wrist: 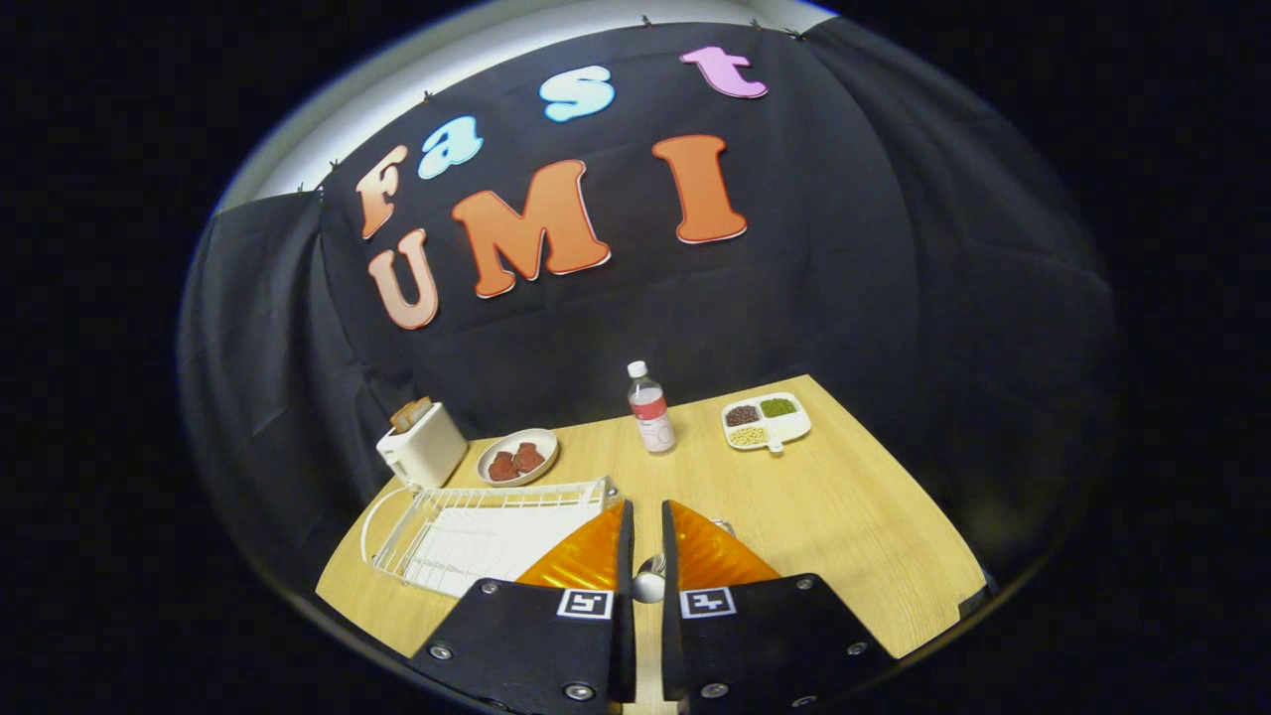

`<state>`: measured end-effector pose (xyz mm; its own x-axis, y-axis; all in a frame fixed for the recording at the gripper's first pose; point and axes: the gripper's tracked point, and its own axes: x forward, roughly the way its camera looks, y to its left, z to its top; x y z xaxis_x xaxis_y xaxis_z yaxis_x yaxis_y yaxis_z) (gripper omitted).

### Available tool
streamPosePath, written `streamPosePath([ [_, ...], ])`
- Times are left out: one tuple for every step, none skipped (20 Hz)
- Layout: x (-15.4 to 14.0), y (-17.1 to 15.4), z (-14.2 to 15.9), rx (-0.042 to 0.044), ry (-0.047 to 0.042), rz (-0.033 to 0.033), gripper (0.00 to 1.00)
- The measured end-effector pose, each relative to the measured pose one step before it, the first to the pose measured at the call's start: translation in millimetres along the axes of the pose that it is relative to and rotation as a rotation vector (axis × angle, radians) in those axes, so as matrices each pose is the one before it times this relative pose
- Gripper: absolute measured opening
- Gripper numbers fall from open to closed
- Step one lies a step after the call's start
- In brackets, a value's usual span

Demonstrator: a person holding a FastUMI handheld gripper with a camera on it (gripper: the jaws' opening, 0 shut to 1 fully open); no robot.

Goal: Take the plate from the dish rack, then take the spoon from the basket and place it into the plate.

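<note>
Gripper (646, 541) fingers clamped on spoon (649, 579) — shiny metal, rounded bowl showing between them — above table (844, 506)

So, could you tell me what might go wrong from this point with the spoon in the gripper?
The gripper pinches the shiny metal spoon by a narrow part, so it could pivot or slip out. Its fingers hide the tabletop just ahead, so the drop spot is hard to judge. The white wire dish rack sits close beside them and could be clipped.
</note>
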<state>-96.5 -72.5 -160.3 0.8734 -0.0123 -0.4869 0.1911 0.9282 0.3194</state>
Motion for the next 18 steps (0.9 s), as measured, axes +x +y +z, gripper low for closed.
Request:
streamPosePath([
  [-4.74,8.93,-4.42,-0.00907,0.0097,0.02266,0.1],
  [-6.19,9.37,-5.12,-0.00714,0.01073,0.02527,0.1],
  [-4.5,8.87,-5.23,-0.00611,0.01402,0.02545,0.1],
  [-4.96,7.86,-5.32,-0.00481,0.01508,0.02535,0.1],
  [-4.89,6.88,-5.27,-0.00221,0.01323,0.02566,0.1],
  [-3.55,8.03,-6.12,-0.00051,0.01602,0.02983,0.1],
  [-1.38,6.57,-7.22,-0.00179,0.01351,0.02243,0.1],
  [2.68,6.78,-8.2,-0.00186,0.01552,0.02114,0.1],
  [3.15,5.23,-9.43,0.00094,0.01811,0.01589,0.1],
  [2.21,9.21,-9.51,-0.00304,0.01298,0.02006,0.1],
  [4.42,4.61,-12.49,-0.00619,0.02147,0.01081,0.1],
  [6.45,3.65,-12.46,-0.00391,0.02637,0.01169,0.1],
  [5.66,4.05,-12.55,-0.00003,0.02313,0.01237,0.1],
  [6.52,4.14,-10.22,0.00138,0.02135,0.01612,0.1],
  [5.33,2.54,-8.06,-0.003,0.0149,0.00977,0.1],
  [6.3,0.26,-6.9,-0.0083,0.01323,0.00738,0.1],
  [5.82,1.11,-5.72,-0.00929,0.00736,0.00428,0.1],
  [5.21,1.33,-4.95,-0.00693,0.01267,0.00794,0.1],
])
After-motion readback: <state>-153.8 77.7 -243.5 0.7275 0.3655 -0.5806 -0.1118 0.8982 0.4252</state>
